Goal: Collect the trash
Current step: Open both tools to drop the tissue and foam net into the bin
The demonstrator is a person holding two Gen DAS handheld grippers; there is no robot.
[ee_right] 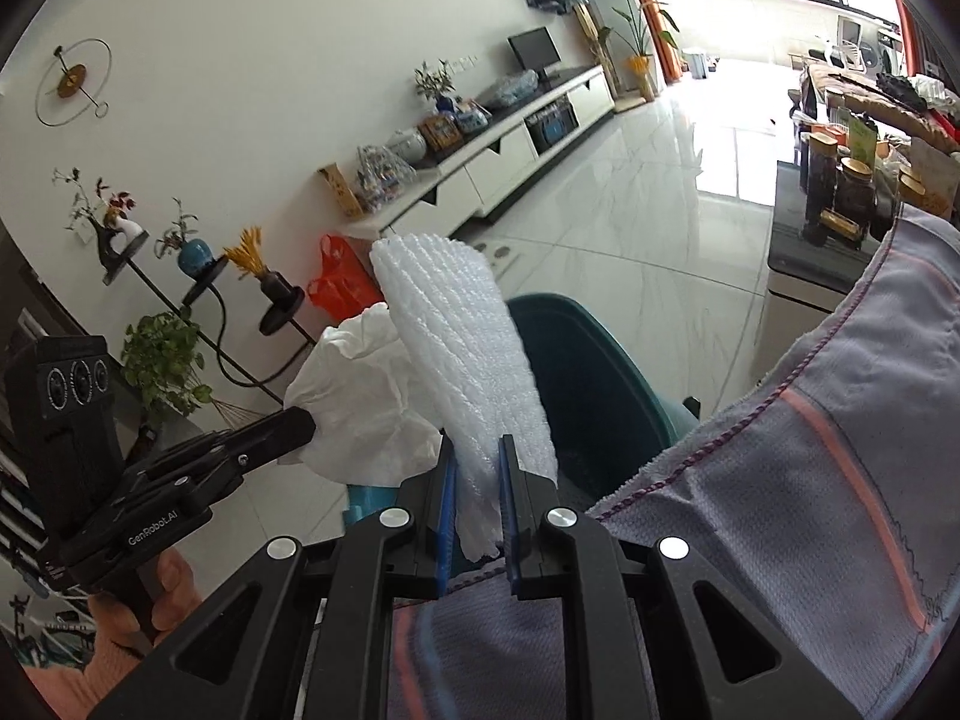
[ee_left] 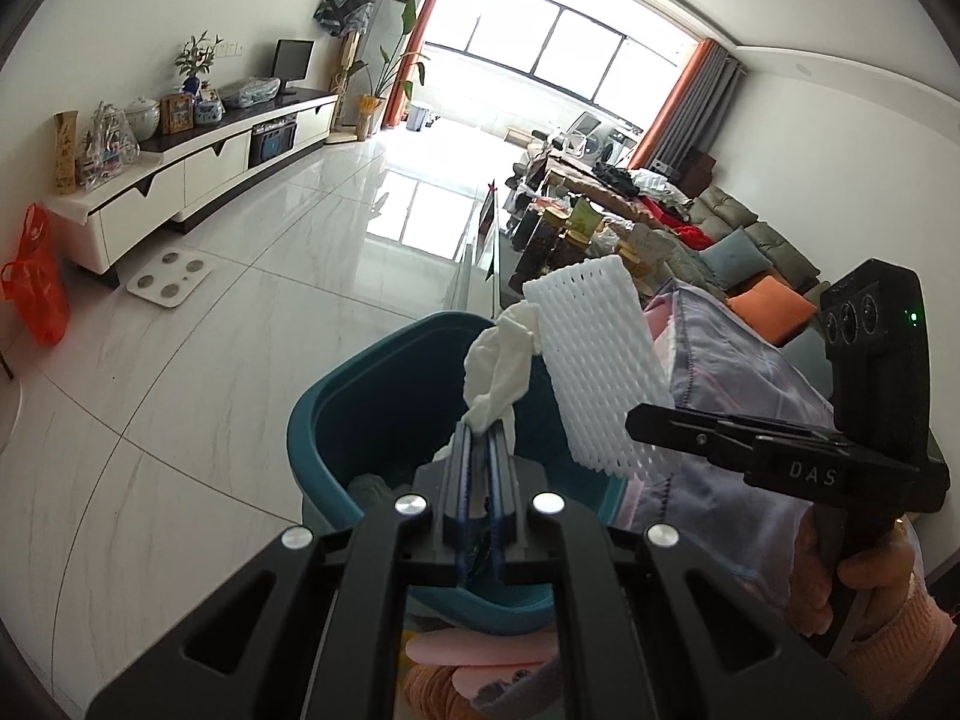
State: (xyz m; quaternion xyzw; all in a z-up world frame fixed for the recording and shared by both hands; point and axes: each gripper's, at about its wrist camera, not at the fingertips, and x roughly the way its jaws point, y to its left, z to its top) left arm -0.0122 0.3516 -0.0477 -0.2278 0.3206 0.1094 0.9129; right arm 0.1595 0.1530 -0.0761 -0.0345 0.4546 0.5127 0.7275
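Observation:
A teal trash bin [ee_left: 372,396] stands on the floor below both grippers, also in the right wrist view as the bin [ee_right: 600,384]. My left gripper [ee_left: 483,432] is shut on a crumpled white tissue [ee_left: 498,366], held over the bin's mouth. That tissue [ee_right: 366,408] shows again in the right wrist view, in the left gripper [ee_right: 300,420]. My right gripper [ee_right: 477,450] is shut on a white foam fruit net [ee_right: 462,360], which sticks up beside the tissue. The foam net [ee_left: 600,360] and right gripper [ee_left: 648,420] sit over the bin's right rim.
A grey-lilac cloth with pink stripes [ee_right: 810,480] drapes on the right. A low white TV cabinet [ee_left: 198,168] lines the left wall, with an orange bag [ee_left: 36,276] and a scale [ee_left: 171,282] on the tiled floor. A cluttered table [ee_left: 564,228] and sofa [ee_left: 738,240] lie beyond.

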